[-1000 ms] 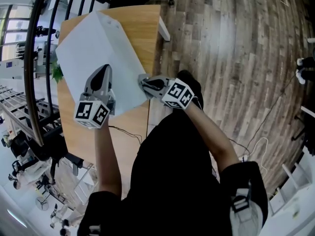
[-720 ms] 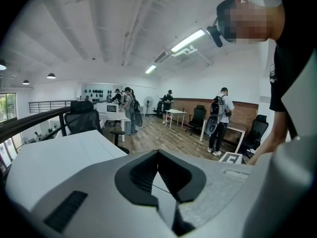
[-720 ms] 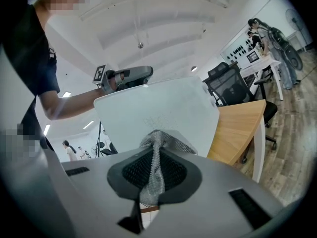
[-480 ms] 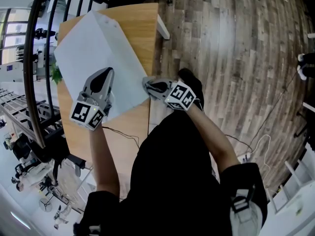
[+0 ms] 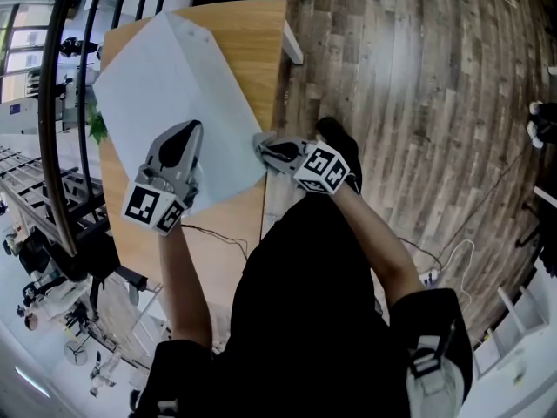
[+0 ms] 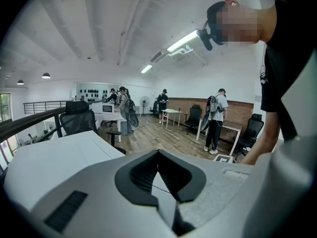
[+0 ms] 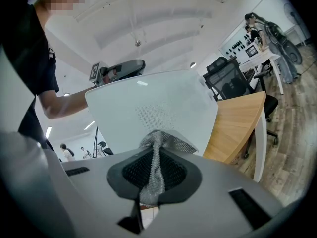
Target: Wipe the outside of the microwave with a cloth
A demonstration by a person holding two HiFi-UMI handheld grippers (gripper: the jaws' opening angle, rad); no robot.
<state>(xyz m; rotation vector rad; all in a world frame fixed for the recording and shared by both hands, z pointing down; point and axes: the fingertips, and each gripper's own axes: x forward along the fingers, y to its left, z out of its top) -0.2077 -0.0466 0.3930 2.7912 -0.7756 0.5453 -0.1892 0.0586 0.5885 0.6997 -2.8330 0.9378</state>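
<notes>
**Item: microwave wipe, side panel stage**

- **Change noted:** Across the last second the right tool (image 5: 265,146) has drifted a little toward the right of the head view and off the lower right corner of the microwave (image 5: 165,85). The left tool (image 5: 183,136) has barely shifted on the top panel. Judgement: a short stroke along the side panel near that corner is in progress or just finishing. Most of the outside looks not yet covered.
- **Task object, location:** The microwave is a white box in the upper left of the head view, standing on the wooden worktop (image 5: 252,50). In the right gripper view its side fills the centre, with the worktop edge to its right.
- **Cloth (image 7: 156,152):** grey mesh, bunched. It fans out at the jaw tips, close against the white side panel. Actual contact cannot be confirmed.
- **Right tool, state:** jaws pressed together, pinching the cloth.
- **Left tool, state:** jaw tips pressed together, with nothing between them.
- **Pose, left:** the forearm reaches up from the lower centre of the frame. The tool lies flat on the microwave top and appears to steady it.
- **Pose, right:** the elbow is bent and the forearm angles in from the lower right. The tool points left toward the box's corner.
</notes>
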